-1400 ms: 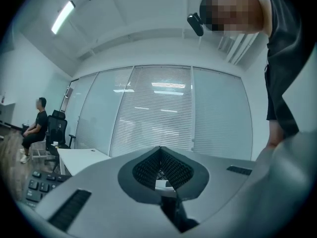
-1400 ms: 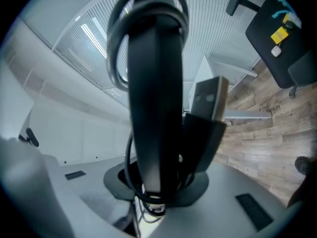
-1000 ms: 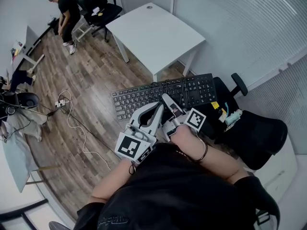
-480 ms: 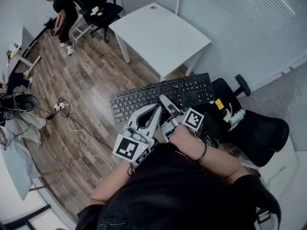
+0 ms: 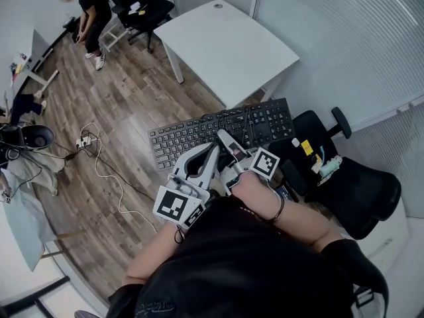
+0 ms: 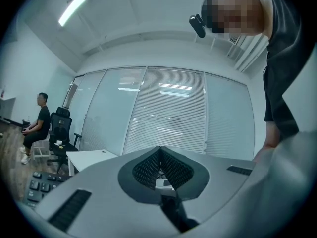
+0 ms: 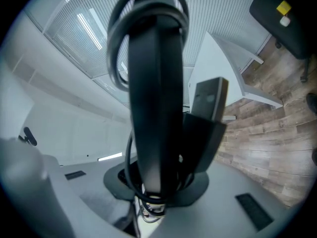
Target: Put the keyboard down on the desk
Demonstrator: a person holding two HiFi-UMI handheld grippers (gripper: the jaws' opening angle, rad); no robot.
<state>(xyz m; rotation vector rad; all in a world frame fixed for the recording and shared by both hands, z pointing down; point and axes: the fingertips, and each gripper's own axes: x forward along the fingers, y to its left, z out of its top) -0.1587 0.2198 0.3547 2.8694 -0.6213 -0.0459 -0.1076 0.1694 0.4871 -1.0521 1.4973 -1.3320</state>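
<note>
Right gripper (image 5: pixel 226 141): I saw it clamped on the near edge of the keyboard (image 5: pixel 199 134), which hung over the floor, short of the white desk (image 5: pixel 232 48). Left gripper (image 5: pixel 213 151): jaws together, empty.

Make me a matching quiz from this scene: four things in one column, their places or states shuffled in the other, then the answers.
Things
1. keyboard
2. white desk
3. left hand-held gripper
4. right hand-held gripper

Places or states
A. jaws together, nothing between them
B. stands beside the wall of blinds
C. clamped on the keyboard's edge
D. off the desk, up above the wooden floor

Pairs: 1-D, 2-B, 3-A, 4-C
</note>
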